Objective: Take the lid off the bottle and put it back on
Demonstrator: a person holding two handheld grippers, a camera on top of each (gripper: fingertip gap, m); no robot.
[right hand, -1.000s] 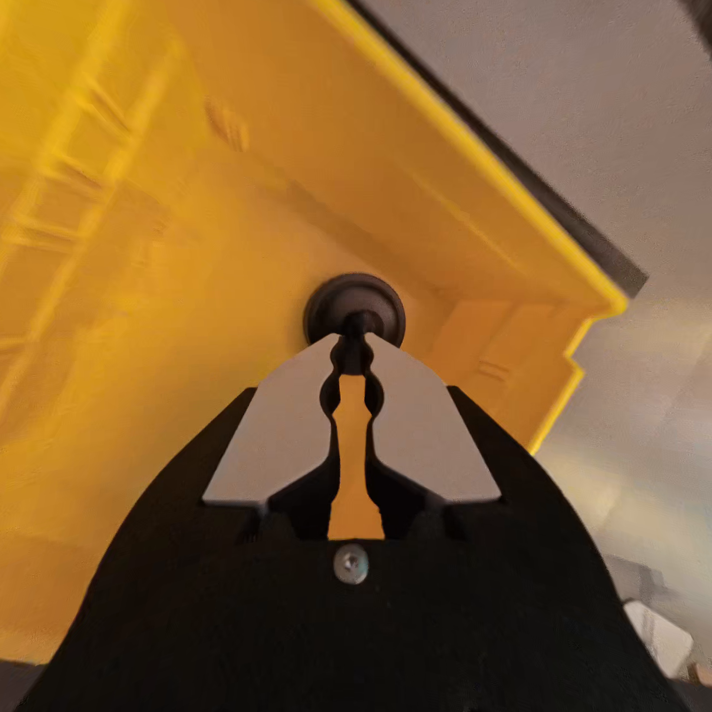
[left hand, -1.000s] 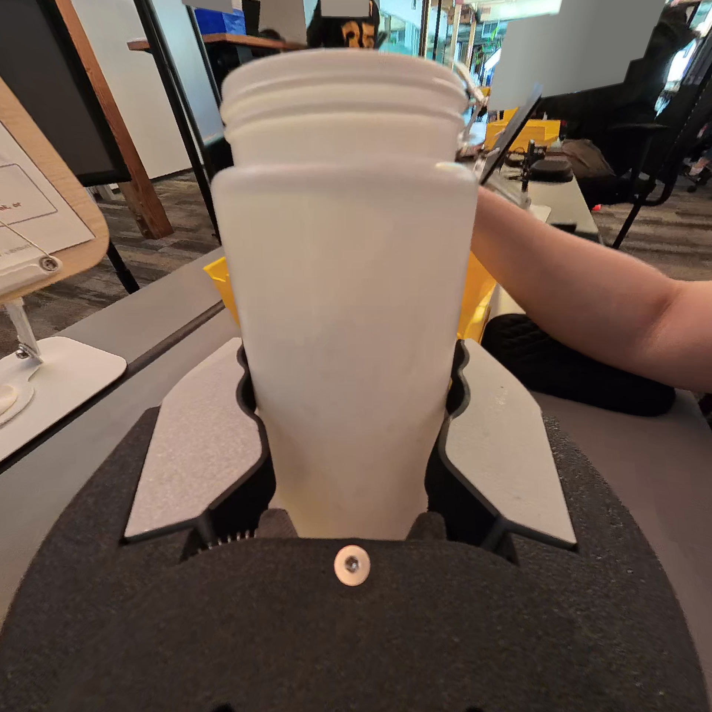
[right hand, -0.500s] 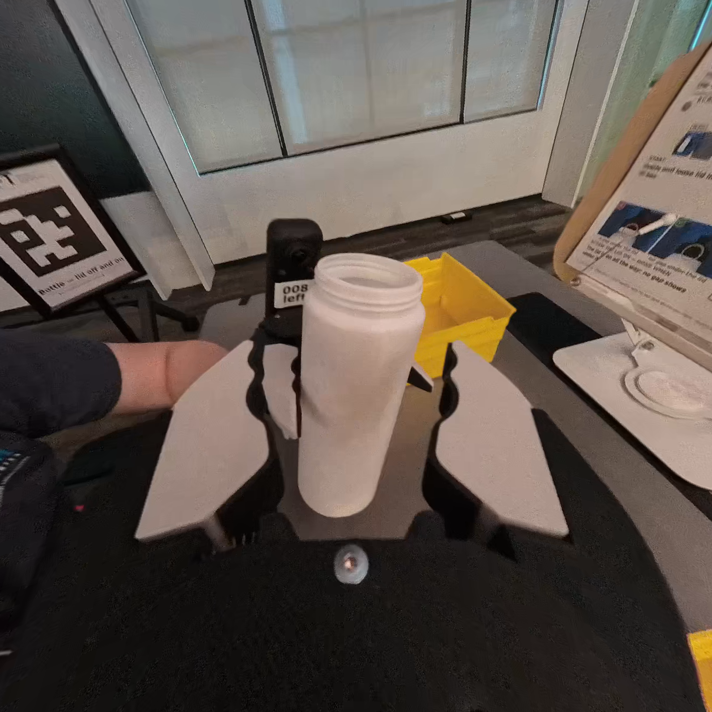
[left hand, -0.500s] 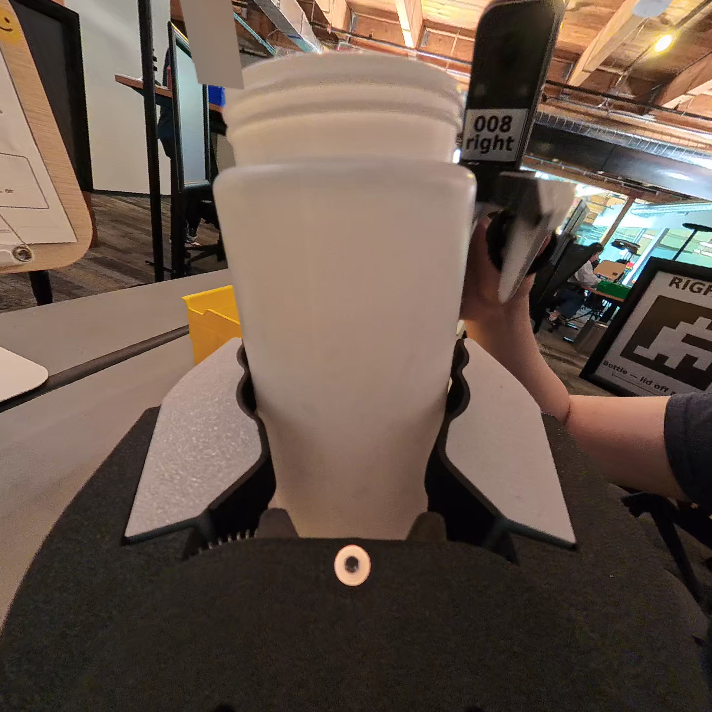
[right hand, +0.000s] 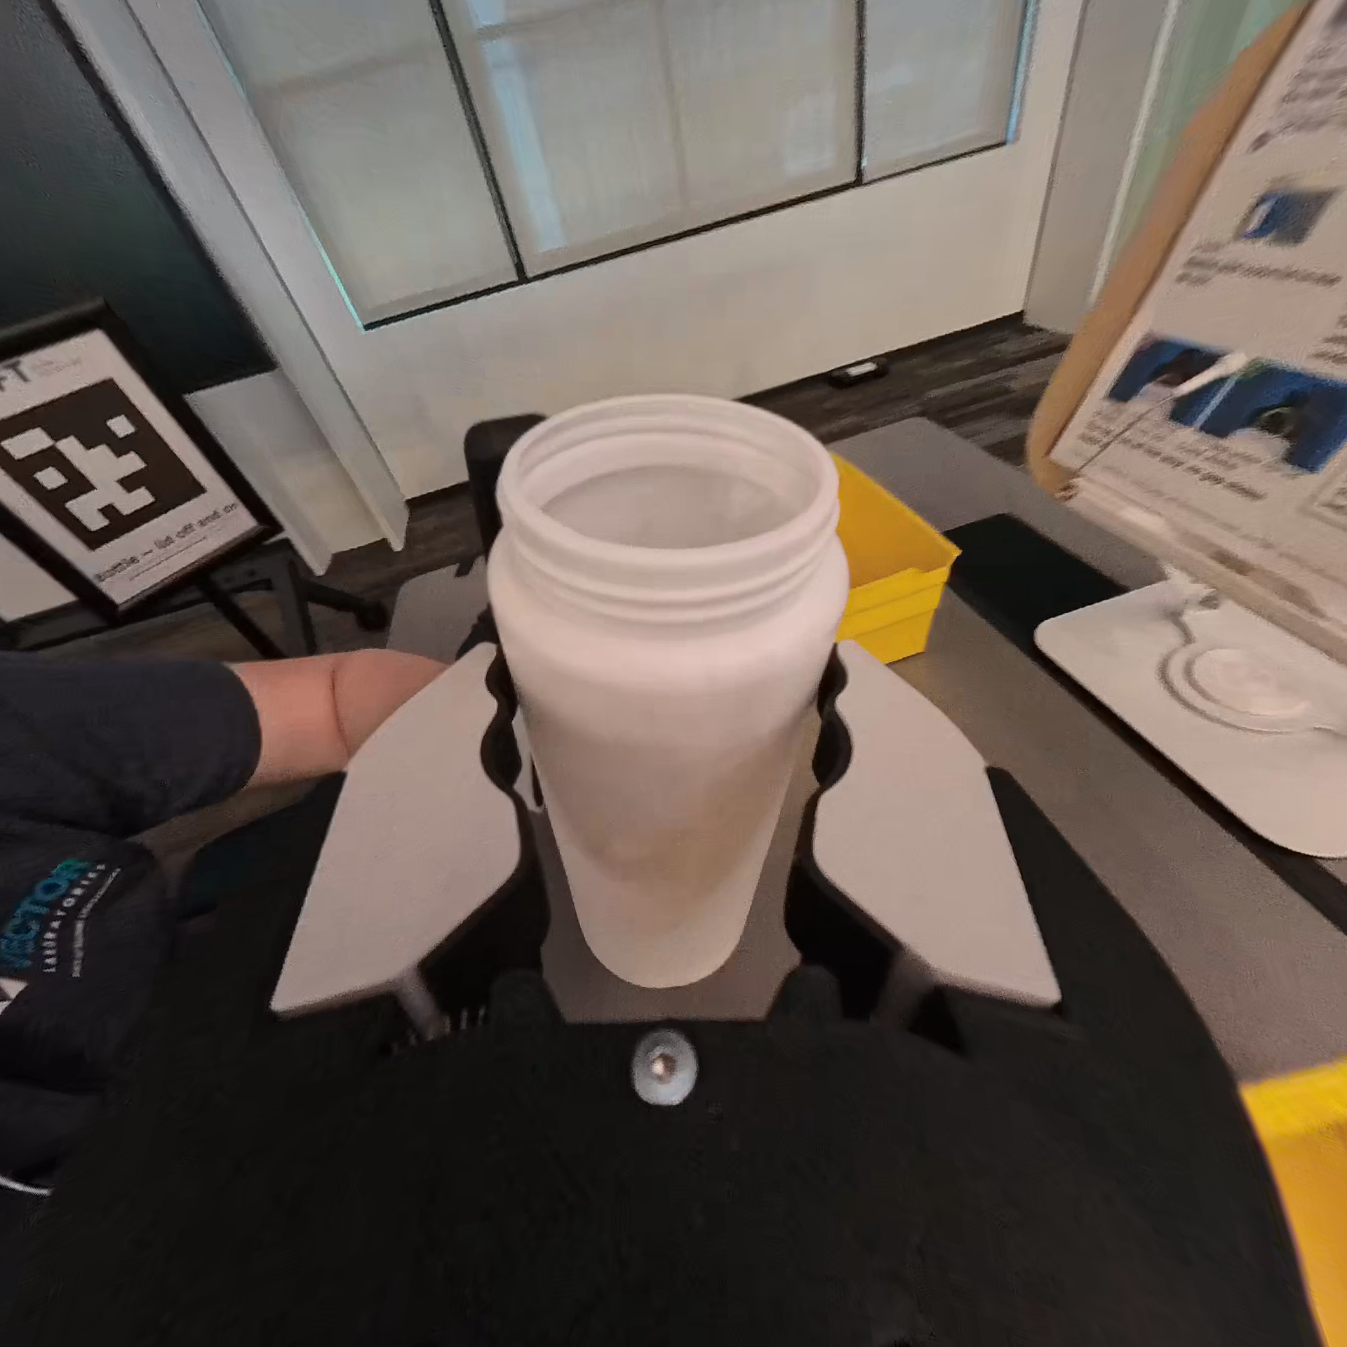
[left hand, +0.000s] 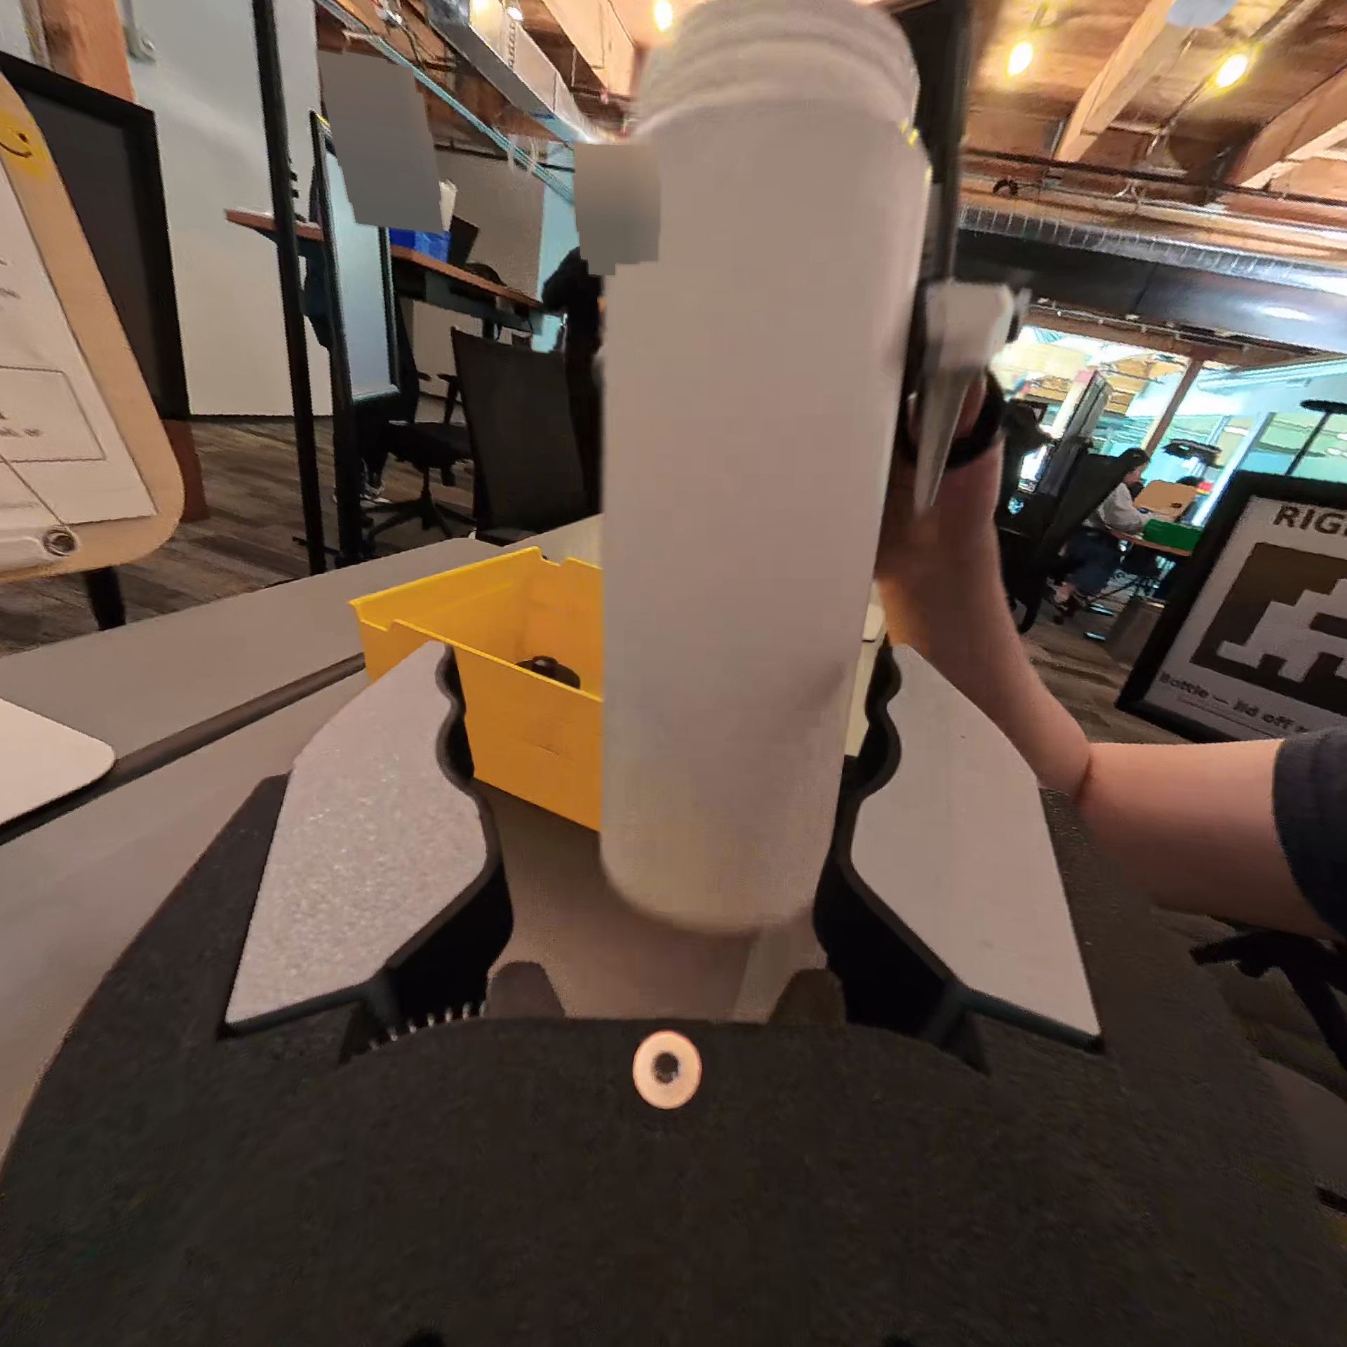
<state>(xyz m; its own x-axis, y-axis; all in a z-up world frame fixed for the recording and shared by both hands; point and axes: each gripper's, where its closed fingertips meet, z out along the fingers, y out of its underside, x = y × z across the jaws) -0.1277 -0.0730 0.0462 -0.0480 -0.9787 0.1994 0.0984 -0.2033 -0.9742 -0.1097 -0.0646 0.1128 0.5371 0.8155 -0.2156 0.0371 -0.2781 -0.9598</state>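
Observation:
The white bottle (left hand: 751,510) is upright with no lid; its open threaded mouth shows in the right wrist view (right hand: 667,656). My right gripper (right hand: 663,656) is shut on the bottle's body, one finger on each side. It shows behind the bottle in the left wrist view (left hand: 947,379). My left gripper (left hand: 663,656) is open; the bottle stands between its fingers near the right one, with a wide gap to the left finger (left hand: 372,802). The black lid (left hand: 547,667) lies in the yellow bin (left hand: 525,729). The left gripper is mostly hidden behind the bottle in the right wrist view.
The yellow bin (right hand: 889,576) sits on the grey table (left hand: 182,670) beyond the bottle. An instruction board on a white stand (right hand: 1195,678) is at one side, with a black mat (right hand: 1020,576) near it. A framed marker sign (left hand: 1254,619) stands off the table. A second yellow bin edge (right hand: 1305,1166) is close by.
My right gripper let go of the lid in the bin, came to the bottle and closed on it. My left gripper opened and released the bottle.

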